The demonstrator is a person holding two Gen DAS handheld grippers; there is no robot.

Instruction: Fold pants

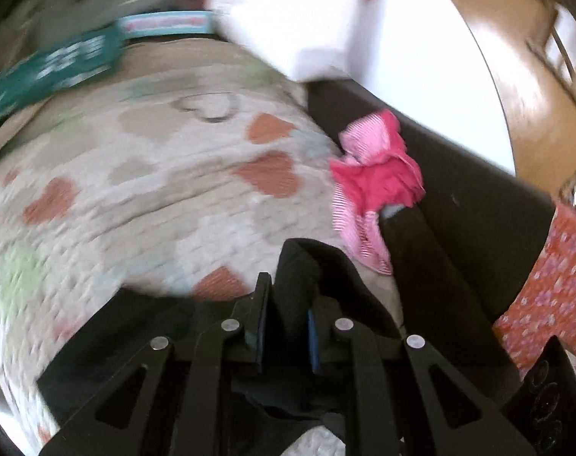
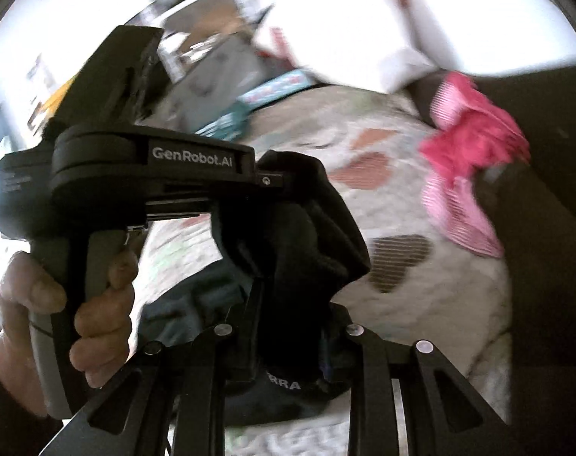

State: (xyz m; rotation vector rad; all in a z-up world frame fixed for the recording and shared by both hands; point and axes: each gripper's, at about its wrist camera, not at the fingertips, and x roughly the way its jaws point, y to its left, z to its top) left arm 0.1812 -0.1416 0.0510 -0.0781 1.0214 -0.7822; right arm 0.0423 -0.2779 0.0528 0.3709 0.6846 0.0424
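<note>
The black pants [image 1: 307, 273] are bunched between both grippers above a heart-patterned quilt [image 1: 136, 190]. My left gripper [image 1: 286, 326] is shut on a fold of the black fabric. In the right wrist view my right gripper [image 2: 288, 323] is shut on the same black pants [image 2: 310, 235], whose waistband label shows below. The left gripper's body [image 2: 136, 167], held by a hand, sits just left of it, its fingers buried in the cloth.
A pink garment [image 1: 375, 174] lies at the quilt's right edge by a dark bed frame [image 1: 478, 197]. It also shows in the right wrist view [image 2: 470, 152]. Teal boxes [image 1: 60, 64] and a white box [image 1: 307, 11] sit at the far side. An orange floral cloth [image 1: 546, 296] is at right.
</note>
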